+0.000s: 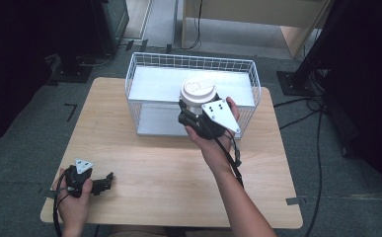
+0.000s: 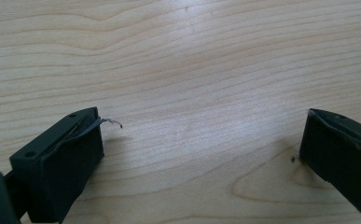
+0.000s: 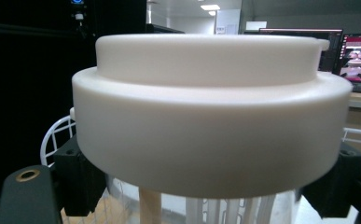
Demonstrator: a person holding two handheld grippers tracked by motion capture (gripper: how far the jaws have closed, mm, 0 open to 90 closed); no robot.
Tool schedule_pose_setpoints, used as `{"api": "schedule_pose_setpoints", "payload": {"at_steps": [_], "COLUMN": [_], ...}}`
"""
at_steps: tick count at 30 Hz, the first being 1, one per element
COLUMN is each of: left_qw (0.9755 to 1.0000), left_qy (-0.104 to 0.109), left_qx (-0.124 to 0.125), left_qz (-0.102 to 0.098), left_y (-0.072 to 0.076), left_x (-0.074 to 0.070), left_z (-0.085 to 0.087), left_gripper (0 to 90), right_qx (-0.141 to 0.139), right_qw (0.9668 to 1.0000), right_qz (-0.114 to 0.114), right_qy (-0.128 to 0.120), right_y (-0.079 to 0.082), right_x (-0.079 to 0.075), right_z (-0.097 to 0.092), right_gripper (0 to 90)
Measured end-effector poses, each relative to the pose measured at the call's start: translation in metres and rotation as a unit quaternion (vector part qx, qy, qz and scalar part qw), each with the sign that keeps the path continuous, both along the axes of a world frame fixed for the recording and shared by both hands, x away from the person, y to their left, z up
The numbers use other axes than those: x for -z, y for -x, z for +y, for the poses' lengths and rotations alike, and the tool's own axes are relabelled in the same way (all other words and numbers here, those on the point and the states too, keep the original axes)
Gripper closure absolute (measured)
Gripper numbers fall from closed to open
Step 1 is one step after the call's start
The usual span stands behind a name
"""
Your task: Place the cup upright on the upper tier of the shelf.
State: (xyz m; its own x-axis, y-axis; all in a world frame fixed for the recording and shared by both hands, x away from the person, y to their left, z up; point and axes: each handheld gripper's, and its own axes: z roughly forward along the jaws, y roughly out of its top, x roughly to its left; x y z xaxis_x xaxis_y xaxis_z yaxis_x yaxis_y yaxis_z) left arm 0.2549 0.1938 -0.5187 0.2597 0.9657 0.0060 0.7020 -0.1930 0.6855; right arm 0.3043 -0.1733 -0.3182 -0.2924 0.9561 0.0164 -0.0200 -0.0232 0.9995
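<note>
A lidded cup (image 1: 197, 94) with a cream-white lid is held upright by the right gripper (image 1: 194, 116) above the near wall of a white wire basket (image 1: 144, 64), which stands on the far half of the wooden table (image 1: 144, 148). In the right gripper view the jaws are seen clamped on the cup body just beneath the overhanging lid (image 3: 206, 116), one on each side, so that the lid's rim rests above them and the cup is kept from slipping down. Through the clear lower part of the cup, pale upright sticks, perhaps straws, can be made out, though what they are cannot be told for certain. The upright hold seems chosen so that the contents stay inside and the cup can be lowered over the wire wall; whether it is being put in or taken out cannot be judged. The basket's floor and raised shelf are seen bare.

The left gripper (image 1: 104, 183) is kept low at the near left corner of the table, well apart from the basket. Its jaws are spread wide with nothing between them, bare wood grain being seen in the gap, and it appears to be parked out of the way
</note>
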Motion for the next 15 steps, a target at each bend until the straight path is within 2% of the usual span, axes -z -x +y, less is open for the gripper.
{"api": "schedule_pose_setpoints", "payload": {"at_steps": [10,15], "left_qw": [1.0000,1.0000], "left_qy": [0.002,0.003], "left_qx": [0.000,0.000], "left_qz": [0.000,0.000], "left_y": [0.000,0.000], "left_x": [0.000,0.000], "left_z": [0.000,0.001], "left_gripper": [0.0,0.0], "right_qx": [0.014,0.017], "right_qw": [0.9999,0.9998], "right_qz": [-0.008,0.000], "right_qy": [0.003,-0.012], "right_y": [-0.017,-0.030], "right_x": [-0.018,-0.027], "right_z": [-0.004,-0.008], "right_gripper": [15.9,15.9]}}
